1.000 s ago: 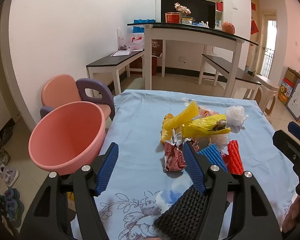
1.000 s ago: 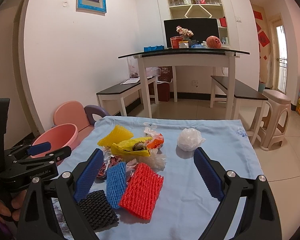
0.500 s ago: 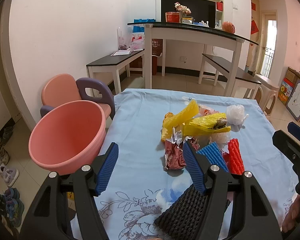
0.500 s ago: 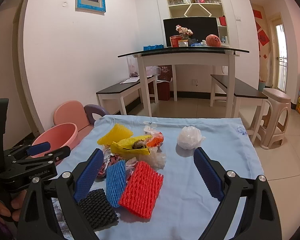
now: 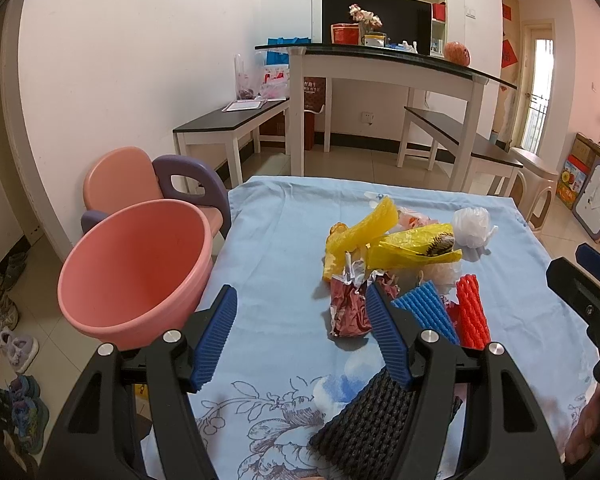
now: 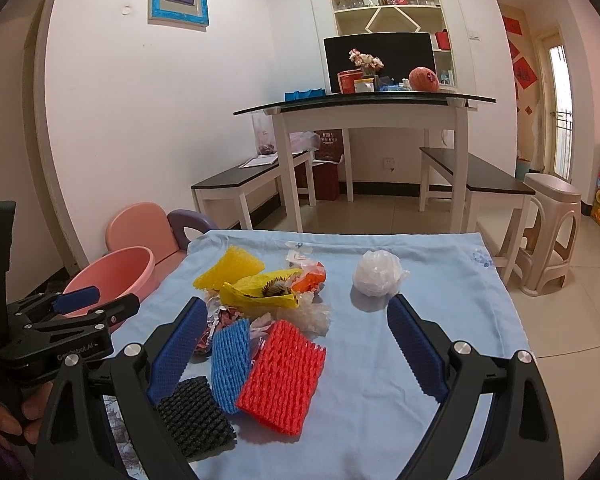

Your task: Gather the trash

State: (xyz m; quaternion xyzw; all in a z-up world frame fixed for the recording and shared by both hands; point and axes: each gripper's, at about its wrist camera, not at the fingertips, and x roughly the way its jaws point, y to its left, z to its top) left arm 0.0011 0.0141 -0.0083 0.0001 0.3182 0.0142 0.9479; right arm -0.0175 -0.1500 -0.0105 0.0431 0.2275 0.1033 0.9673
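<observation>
I hold my left hand-held gripper [image 5: 300, 328] and right hand-held gripper [image 6: 296, 344] with fingers spread apart, gripping nothing, above the desk [image 6: 440, 304]. The trash pile [image 6: 268, 312] lies mid-desk; the pink basin [image 5: 136, 268] sits beside its left edge.

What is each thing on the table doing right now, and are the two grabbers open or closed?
Left hand-held gripper: open, holding nothing.
Right hand-held gripper: open, holding nothing.
Pink basin: upright beside the table, nothing visible inside.
Red foam net: lying flat.
Blue foam net: lying flat.
Black foam net: lying flat.
White plastic bag: crumpled into a ball, apart from the pile.
Yellow bag: crumpled on the pile.
</observation>
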